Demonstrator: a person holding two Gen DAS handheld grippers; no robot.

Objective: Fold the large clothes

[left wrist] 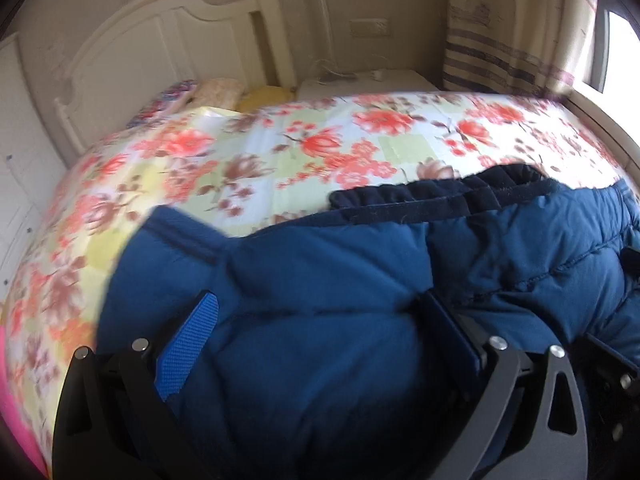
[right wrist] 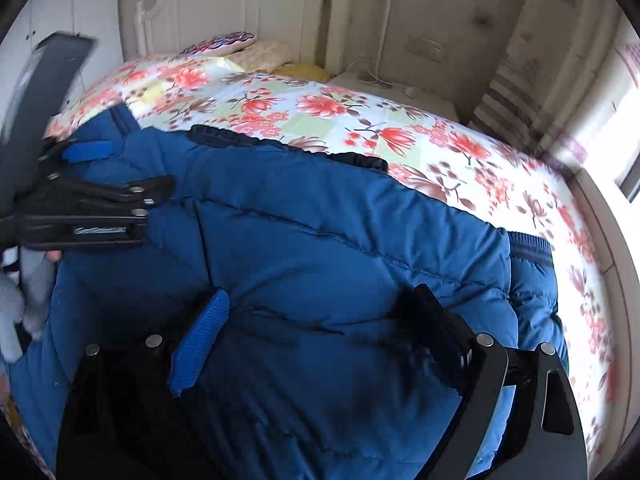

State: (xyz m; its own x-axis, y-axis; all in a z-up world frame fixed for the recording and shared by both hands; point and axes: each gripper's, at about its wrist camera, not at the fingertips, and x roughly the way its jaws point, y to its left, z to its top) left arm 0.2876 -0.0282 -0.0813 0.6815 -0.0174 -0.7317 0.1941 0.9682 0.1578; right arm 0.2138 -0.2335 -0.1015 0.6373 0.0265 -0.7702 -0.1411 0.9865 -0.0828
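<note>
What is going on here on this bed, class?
A person with a two-finger gripper in each hand is working on a blue padded jacket spread over a floral bedspread. The right gripper hangs over the jacket's middle with jaws wide apart, gripping nothing. The left gripper is also spread wide over the jacket's puffy fabric. The jacket is not yet a neat fold.

Bed with floral cover, blue padded jacket spread on it, pillows by headboard
</note>
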